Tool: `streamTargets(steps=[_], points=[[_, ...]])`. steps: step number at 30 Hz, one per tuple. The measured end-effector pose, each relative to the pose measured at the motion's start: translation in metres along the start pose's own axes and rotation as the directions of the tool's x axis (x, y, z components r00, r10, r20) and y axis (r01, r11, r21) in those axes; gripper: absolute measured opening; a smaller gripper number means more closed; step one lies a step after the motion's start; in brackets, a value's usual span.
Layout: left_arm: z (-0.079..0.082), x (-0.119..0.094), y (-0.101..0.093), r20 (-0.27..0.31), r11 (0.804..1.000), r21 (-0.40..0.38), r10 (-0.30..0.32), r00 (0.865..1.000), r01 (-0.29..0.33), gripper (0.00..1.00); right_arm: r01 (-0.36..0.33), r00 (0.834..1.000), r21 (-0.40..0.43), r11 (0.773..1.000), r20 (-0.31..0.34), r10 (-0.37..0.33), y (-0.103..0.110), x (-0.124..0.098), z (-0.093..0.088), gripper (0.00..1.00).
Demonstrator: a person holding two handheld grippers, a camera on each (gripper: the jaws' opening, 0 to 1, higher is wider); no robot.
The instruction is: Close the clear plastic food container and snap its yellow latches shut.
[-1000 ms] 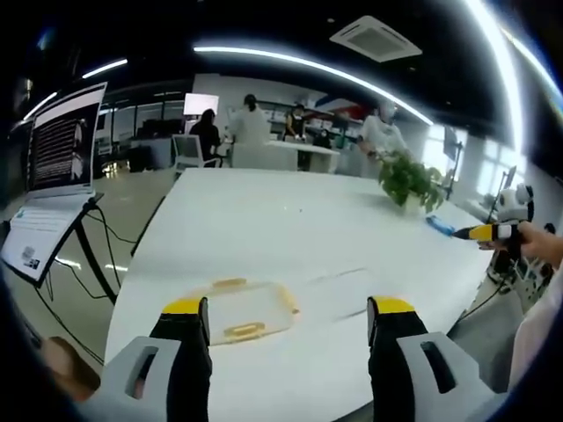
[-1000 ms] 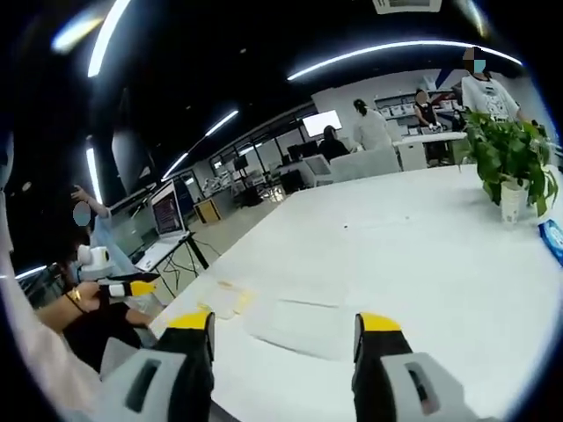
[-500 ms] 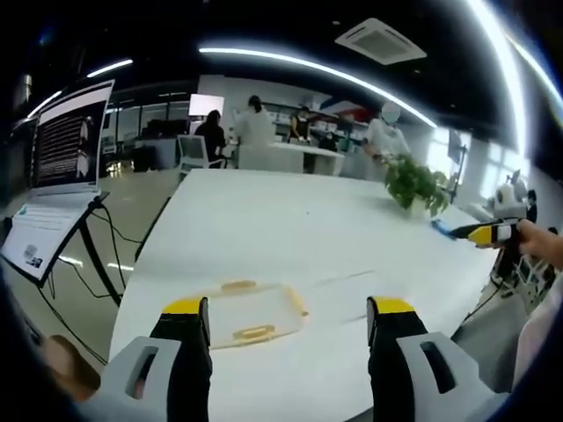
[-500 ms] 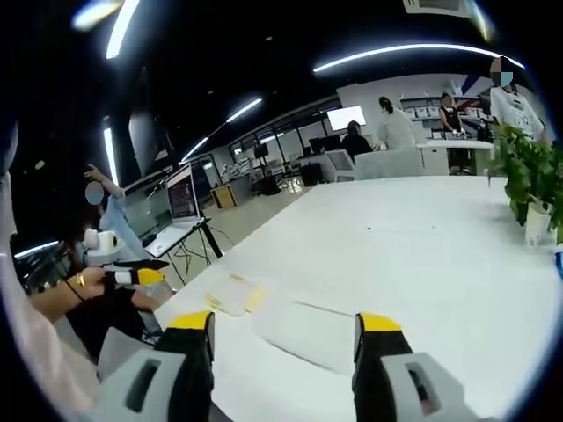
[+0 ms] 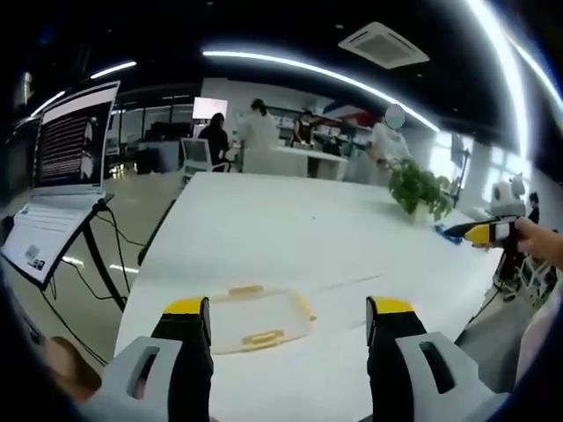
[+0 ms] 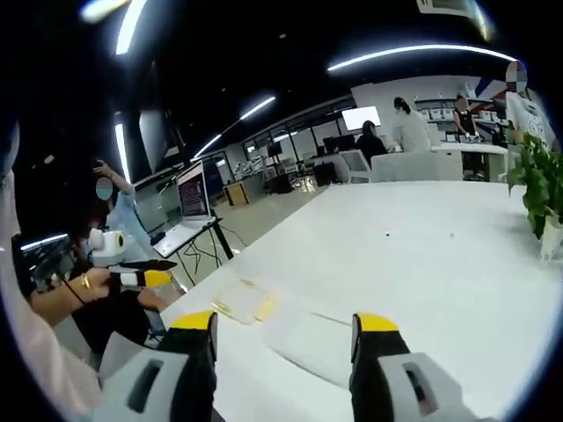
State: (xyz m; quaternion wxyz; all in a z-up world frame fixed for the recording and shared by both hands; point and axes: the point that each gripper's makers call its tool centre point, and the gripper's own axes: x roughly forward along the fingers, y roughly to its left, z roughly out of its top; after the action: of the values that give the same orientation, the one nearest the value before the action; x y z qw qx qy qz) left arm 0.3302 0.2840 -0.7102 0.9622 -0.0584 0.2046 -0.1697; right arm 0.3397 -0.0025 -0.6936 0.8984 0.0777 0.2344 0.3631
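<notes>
A clear plastic container piece with yellow latches [image 5: 255, 318] lies flat near the front of the white table [image 5: 281, 220], just beyond my left gripper [image 5: 288, 308] and slightly left of its middle. That gripper is open, with nothing between its yellow-tipped jaws. A faint clear rectangle [image 5: 347, 286] lies to the right of the latched piece. In the right gripper view the latched piece [image 6: 244, 303] lies ahead and to the left, and the clear rectangle [image 6: 308, 338] sits between the jaws of my open right gripper [image 6: 286, 323]. Both grippers hover off the table edge, apart from the container.
A laptop on a stand [image 5: 66, 145] is left of the table, with cables below. A potted plant [image 5: 418, 186] and a blue item [image 5: 440, 231] sit at the far right. A hand holds the other gripper [image 5: 479, 232] at the right. Several people work at a far table [image 5: 290, 154].
Both cameras drifted slightly. The right gripper view turned left, so the plant slid to its right edge. The container parts on the table stay put and both grippers stay open.
</notes>
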Motion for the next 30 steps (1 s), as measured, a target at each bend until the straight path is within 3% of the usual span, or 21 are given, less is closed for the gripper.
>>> streamTargets(steps=[30], points=[[-0.005, 0.007, 0.032, -0.006, 0.999, -0.036, 0.024, 1.0, -0.024, 0.71, -0.049, 0.998, -0.022, 0.999, -0.042, 0.048, 0.006, 0.042, 0.008, 0.6]])
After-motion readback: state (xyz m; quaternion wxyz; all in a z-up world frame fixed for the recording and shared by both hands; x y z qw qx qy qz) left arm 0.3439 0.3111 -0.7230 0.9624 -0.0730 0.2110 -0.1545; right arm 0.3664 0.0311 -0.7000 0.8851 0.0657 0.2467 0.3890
